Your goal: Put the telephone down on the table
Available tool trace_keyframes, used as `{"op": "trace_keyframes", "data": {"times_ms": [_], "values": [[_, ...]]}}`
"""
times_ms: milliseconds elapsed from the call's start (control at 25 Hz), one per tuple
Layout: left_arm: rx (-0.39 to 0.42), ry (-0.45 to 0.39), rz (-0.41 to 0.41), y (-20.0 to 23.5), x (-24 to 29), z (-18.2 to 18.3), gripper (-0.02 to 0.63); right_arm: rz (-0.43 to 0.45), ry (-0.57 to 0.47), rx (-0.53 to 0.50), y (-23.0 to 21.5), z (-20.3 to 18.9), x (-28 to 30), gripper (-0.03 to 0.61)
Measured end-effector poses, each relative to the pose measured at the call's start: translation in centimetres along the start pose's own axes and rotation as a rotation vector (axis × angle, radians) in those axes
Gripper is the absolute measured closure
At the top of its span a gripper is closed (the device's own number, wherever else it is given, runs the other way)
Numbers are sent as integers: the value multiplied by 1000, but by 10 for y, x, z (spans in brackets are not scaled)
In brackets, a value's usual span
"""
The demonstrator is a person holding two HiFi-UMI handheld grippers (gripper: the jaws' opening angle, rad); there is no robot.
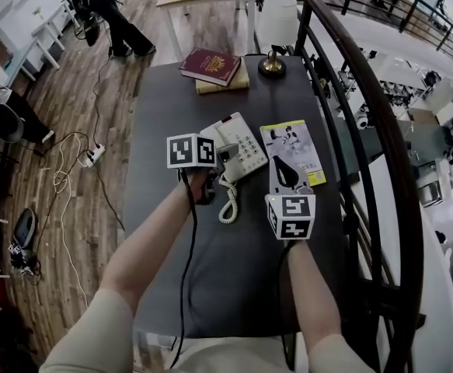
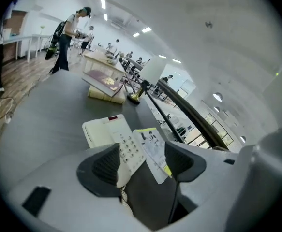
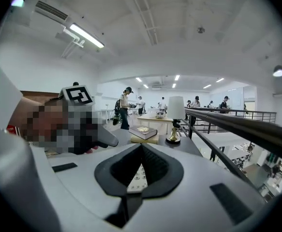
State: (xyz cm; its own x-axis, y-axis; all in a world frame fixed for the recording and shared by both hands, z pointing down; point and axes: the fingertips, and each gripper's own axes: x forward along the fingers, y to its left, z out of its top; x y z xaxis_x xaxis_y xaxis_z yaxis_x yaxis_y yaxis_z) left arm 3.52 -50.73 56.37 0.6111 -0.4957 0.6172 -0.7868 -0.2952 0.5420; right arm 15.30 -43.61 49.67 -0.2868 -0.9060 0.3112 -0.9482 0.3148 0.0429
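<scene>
Head view finds the telephone [image 1: 240, 148] lying on the surface [image 1: 172, 99] beside a booklet [image 1: 294, 152], seemingly already set down, left tool [image 2: 141, 159] spread and empty, right tool [image 3: 141, 166] pinched together, so both need only back away.

Telephone [image 1: 238, 148] left of booklet [image 1: 292, 152] — books [image 1: 214, 70] behind
</scene>
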Motion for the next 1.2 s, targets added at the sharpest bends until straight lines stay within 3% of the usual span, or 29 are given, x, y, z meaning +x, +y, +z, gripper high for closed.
{"op": "trace_keyframes", "data": {"times_ms": [80,200,280,520,680,920,1200], "values": [[49,-66,5,-16,-25,9,389,-6,-25,10,3,18,-14,577],[110,-161,11,-37,-68,23,455,-5,-70,15,11,48,-32,577],[149,-234,23,-51,-100,31,535,-9,-99,0,18,68,-47,577],[361,-465,53,-104,-197,47,549,-36,-189,-45,35,126,-104,577],[491,-613,79,-141,-262,40,580,-47,-280,-72,54,165,-154,577],[551,-778,57,-185,-347,12,598,-27,-414,-107,97,211,-230,577],[613,-829,49,-204,-401,-40,609,3,-445,-128,138,209,-288,577]]}}
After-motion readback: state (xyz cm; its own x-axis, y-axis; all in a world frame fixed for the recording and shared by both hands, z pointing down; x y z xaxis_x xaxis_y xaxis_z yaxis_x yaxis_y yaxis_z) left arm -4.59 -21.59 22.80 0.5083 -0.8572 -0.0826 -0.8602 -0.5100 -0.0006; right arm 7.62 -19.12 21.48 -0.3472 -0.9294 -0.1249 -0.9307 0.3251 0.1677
